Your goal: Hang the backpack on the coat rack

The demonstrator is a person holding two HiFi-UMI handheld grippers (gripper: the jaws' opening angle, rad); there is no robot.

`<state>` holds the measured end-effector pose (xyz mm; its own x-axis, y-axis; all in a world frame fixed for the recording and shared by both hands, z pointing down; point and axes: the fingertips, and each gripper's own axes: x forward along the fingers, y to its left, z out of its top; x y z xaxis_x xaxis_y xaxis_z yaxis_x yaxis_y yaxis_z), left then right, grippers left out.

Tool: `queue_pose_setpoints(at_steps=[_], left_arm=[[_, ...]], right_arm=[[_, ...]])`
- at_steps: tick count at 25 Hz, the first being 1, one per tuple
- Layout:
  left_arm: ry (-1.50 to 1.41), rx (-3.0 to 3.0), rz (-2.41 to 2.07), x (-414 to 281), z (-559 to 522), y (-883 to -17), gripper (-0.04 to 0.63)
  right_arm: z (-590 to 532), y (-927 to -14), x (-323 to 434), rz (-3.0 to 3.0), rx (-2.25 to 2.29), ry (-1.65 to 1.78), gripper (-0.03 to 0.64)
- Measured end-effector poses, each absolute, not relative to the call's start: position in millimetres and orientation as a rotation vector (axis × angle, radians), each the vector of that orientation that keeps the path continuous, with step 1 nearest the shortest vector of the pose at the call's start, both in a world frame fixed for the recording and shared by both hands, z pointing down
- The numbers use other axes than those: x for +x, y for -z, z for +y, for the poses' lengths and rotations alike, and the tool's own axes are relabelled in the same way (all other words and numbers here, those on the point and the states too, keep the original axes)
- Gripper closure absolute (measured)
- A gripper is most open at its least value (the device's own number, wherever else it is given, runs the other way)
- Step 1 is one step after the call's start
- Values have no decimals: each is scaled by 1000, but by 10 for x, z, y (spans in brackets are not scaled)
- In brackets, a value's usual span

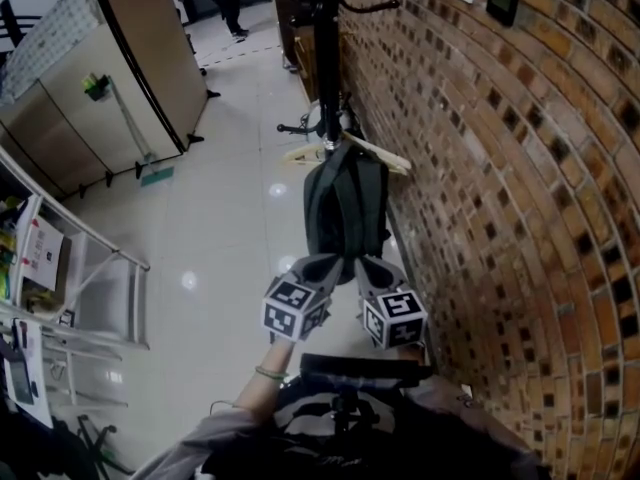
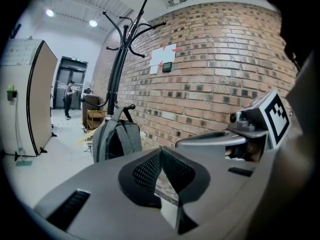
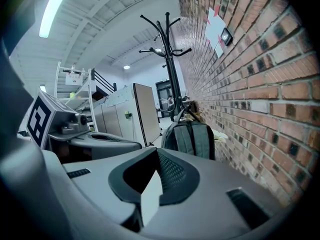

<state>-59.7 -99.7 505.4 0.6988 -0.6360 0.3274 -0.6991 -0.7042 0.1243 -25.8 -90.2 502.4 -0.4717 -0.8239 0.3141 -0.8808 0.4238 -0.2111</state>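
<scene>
The backpack [image 1: 345,208] lies straight ahead of both tongs, at the foot of the rack [image 1: 326,58] and close beside the brick wall [image 1: 500,218]. Its long axis stands upright, along the pole of the rack, with the top handle up and the two shoulder straps turned toward the person. The left tongs [image 1: 320,266] and the right tongs [image 1: 375,268] are held side by side, and both point at the lower part of the backpack. Neither is clearly nearer. The right tongs are on the wall side, the left on the open floor [image 1: 230,228] side.

The left tongs [image 2: 161,151] are pressed together with nothing between them, and the right tongs [image 3: 156,158] are the same. They do not touch the backpack [image 2: 116,139].

The backpack [image 3: 192,139] is dark grey-green and soft, and it looks rather full, with padded straps. Its handle rises toward a low peg on the pole. I cannot tell whether it hangs there already or only stands on the floor against the rack. The high hooks of the rack are far above it and carry nothing.
</scene>
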Motion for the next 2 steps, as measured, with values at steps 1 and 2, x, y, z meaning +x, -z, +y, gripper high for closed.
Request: queue_pose_setpoints(at_steps=[1,2], left_arm=[[-383,2669,-1067,-607,-1000,-5056,595],[-384,2669,-1066,-618,-1003,-5058,595]], right_arm=[[-902,-5023,-267,-2508,1516,-524,607],[-902,-5022,-277,-2506,1515,-525,607]])
